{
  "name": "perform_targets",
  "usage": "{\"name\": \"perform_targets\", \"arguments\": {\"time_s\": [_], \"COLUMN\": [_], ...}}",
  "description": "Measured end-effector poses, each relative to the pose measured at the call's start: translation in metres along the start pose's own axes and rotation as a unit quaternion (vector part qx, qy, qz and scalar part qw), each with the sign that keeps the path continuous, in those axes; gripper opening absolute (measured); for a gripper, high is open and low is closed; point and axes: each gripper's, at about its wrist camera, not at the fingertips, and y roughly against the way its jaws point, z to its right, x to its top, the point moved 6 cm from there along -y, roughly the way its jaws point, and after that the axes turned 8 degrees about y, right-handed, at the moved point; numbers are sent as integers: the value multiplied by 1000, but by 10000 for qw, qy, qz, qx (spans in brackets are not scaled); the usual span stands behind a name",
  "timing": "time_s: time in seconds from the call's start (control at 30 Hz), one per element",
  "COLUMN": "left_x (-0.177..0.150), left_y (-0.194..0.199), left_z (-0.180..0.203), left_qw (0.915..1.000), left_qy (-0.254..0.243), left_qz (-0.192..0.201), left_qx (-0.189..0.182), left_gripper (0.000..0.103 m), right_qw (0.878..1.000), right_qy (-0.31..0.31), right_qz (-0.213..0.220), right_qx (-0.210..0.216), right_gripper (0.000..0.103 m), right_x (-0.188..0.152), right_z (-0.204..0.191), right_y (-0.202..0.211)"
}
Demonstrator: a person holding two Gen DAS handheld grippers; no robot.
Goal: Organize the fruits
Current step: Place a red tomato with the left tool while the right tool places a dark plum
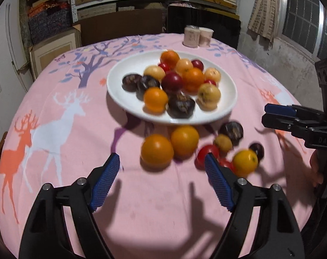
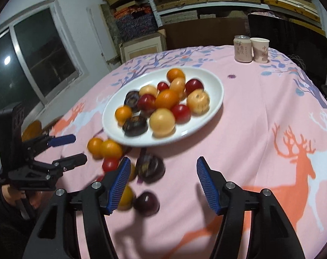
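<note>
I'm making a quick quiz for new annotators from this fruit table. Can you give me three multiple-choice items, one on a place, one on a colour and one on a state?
1. Where do the can and paper cup stand?
A. on the plate
B. at the far edge of the table, beyond the plate
C. between the loose fruits

2. What colour is the plate?
A. white
B. blue
C. black

3. How is the left hand-held gripper?
A. shut on an orange
B. open, holding nothing
C. shut on a plum

Answers: 1 B, they stand side by side past the plate; 2 A, its rim is plain white; 3 B, its pads stand apart over bare tablecloth.
</note>
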Motion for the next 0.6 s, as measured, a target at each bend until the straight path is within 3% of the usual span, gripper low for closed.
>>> {"name": "perform_targets", "arguments": {"time_s": [0.1,0.17,0.23,0.47,0.6], "left_x": [-17,-27,-34,-35,-28], "left_y": [2,3,3,-7,-19], "left_z": [10,19,27,43,50], "left_qw": [9997,9991,9984,9976,9973], "left_qy": [-230,-420,-540,-648,-689], "left_qz": [-80,-95,-130,-229,-252], "left_qx": [-55,-47,-75,-103,59], "left_gripper": [78,78,78,78,78], "right_qw": [9993,9983,9966,9942,9953], "right_qy": [314,479,636,847,574], "right_qz": [-186,-329,-517,-670,-774], "right_qx": [23,13,73,-8,80], "right_gripper": [63,47,39,43,46], "right_x": [-17,-27,-36,-37,-32], "right_z": [-16,-24,-32,-39,-31], "right_y": [-1,-3,-7,-20,-28]}}
